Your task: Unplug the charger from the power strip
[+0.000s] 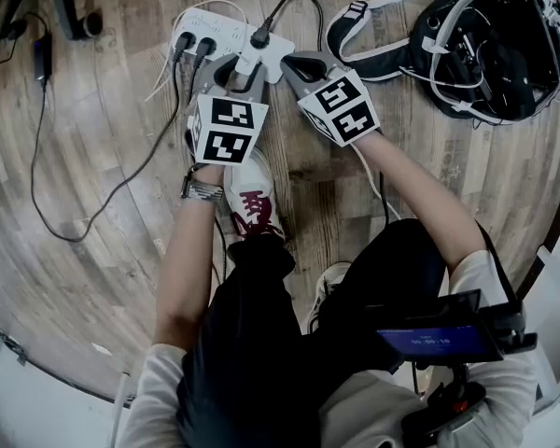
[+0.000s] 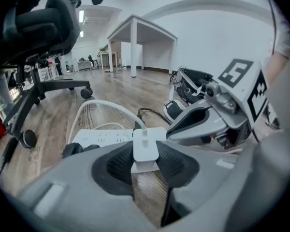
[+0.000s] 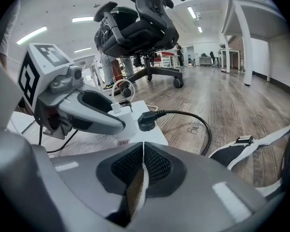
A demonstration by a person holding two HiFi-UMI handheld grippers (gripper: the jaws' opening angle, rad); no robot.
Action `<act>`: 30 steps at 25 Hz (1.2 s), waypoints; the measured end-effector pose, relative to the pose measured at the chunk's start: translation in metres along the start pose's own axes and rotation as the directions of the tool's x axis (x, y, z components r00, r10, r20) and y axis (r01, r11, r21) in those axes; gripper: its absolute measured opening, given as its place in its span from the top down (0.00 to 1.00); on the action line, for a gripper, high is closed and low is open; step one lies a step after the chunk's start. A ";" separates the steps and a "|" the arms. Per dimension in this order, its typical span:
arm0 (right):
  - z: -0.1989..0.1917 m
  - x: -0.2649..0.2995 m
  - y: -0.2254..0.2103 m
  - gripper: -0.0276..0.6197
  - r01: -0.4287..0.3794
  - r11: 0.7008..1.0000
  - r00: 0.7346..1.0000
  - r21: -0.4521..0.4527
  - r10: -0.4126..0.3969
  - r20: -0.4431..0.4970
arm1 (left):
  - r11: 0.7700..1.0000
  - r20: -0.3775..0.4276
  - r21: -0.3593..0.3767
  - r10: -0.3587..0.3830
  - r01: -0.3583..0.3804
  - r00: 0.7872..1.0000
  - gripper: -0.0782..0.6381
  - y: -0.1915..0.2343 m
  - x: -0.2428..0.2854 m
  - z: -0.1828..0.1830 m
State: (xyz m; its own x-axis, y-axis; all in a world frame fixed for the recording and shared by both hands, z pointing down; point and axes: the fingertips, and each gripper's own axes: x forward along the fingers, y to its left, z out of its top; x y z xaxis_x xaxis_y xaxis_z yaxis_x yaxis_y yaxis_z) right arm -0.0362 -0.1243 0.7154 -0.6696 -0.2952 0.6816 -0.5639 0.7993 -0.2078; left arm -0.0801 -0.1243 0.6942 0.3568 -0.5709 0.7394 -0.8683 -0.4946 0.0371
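A white power strip (image 1: 219, 31) lies on the wooden floor. A white charger (image 2: 145, 146) with a white cable stands on its near end. My left gripper (image 1: 245, 71) has its dark pads pressed against both sides of the charger; in the right gripper view the charger (image 3: 117, 111) still sits on the strip (image 3: 152, 134). My right gripper (image 1: 294, 63) is shut with nothing between its pads, its tips at the strip's right end beside a black plug (image 3: 146, 121).
Two more black plugs (image 1: 194, 45) sit at the strip's left end, with cables trailing over the floor. A black and white strapped pack (image 1: 485, 45) lies at the right. An office chair (image 3: 140, 28) stands behind the strip. The person's shoe (image 1: 252, 203) is close below the grippers.
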 end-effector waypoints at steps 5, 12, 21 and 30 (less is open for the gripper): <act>-0.001 0.000 -0.001 0.95 0.003 1.000 1.000 0.002 -0.003 -0.012 | 0.983 0.036 -0.172 -0.059 0.065 0.998 0.69 0.004 0.000 0.000; -0.001 0.001 -0.003 0.95 0.001 1.000 1.000 0.017 -0.001 -0.018 | 0.987 0.033 -0.152 -0.051 0.056 0.998 0.69 0.004 0.001 0.000; -0.002 0.001 -0.003 0.95 0.003 1.000 0.999 0.006 -0.003 -0.034 | 1.000 0.001 0.004 0.015 -0.015 1.000 0.70 -0.002 0.002 0.001; -0.001 0.002 -0.003 0.95 0.000 1.000 1.000 -0.006 0.000 -0.024 | 0.992 0.018 -0.123 -0.031 0.033 0.999 0.69 0.003 0.001 -0.001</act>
State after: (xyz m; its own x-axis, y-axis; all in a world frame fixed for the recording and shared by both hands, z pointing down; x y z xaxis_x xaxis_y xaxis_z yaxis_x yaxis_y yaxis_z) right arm -0.0351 -0.1261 0.7180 -0.6577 -0.2825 0.6983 -0.5608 0.8026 -0.2035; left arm -0.0822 -0.1256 0.6957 0.3896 -0.5673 0.7255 -0.8919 -0.4288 0.1437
